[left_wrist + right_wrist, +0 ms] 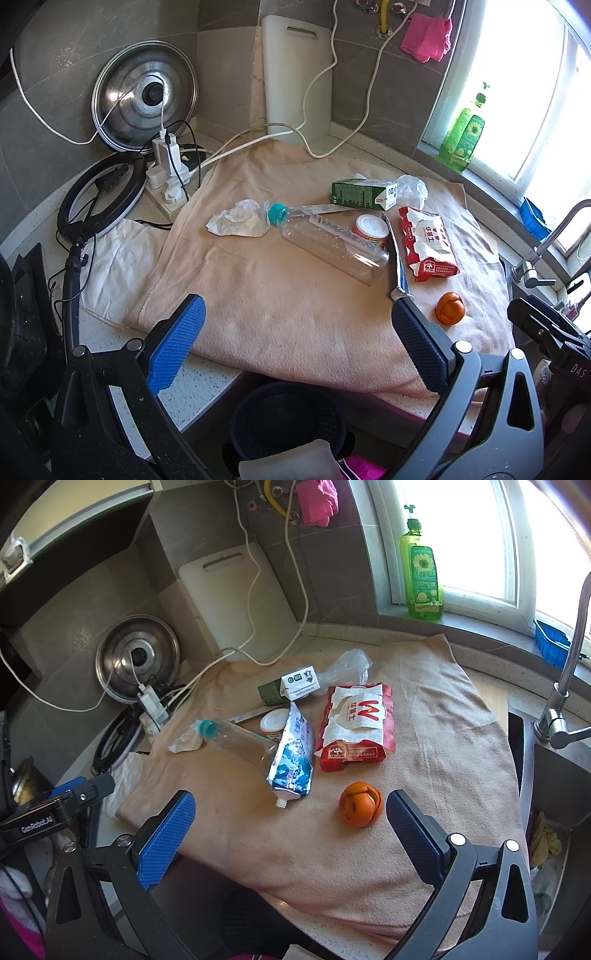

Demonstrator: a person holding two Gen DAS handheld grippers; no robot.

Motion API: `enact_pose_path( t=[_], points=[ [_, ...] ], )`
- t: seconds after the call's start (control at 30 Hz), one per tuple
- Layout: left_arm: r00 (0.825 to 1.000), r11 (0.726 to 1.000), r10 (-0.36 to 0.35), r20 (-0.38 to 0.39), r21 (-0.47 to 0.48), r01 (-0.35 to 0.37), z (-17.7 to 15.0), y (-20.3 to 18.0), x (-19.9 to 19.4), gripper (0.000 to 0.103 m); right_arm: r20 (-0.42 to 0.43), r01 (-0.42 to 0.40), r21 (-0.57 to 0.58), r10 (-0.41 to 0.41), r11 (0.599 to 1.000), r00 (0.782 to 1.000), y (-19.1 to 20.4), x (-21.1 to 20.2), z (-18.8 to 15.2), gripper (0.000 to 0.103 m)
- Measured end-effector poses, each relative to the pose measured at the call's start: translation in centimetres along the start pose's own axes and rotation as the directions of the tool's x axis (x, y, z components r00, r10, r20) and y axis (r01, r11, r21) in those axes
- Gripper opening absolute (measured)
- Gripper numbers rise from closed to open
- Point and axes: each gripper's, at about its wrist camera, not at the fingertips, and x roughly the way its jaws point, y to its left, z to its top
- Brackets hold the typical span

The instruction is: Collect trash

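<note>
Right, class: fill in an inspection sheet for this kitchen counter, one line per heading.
Surface: peach towel spread over the counter.
Job's things: bottle, carton, red wrapper, foil pouch, orange peel, tissue, plastic bag, small tub.
Clutter: pot lid, cutting board, ring light.
Grippers: left hand-held gripper and right hand-held gripper both open, empty.
Cables: white cords to a power strip.
Surroundings: soap bottle, faucet, bin below.

Bare towel (280, 314) before both tools, litter crowding the middle, orange peel (360, 805) alone nearest, cables (332, 74) behind
</note>
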Motion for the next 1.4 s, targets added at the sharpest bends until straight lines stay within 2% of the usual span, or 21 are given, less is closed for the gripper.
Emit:
enact_pose_path(
  t=[1.4],
  points=[
    [1.000, 1.000, -0.001, -0.001, -0.003, 0.001, -0.01, 0.06, 0.05, 0.102, -0.026, -0.021, 0.029, 0.021, 0.999, 0.999, -0.36, 0.93, -0.69, 0.102]
  ],
)
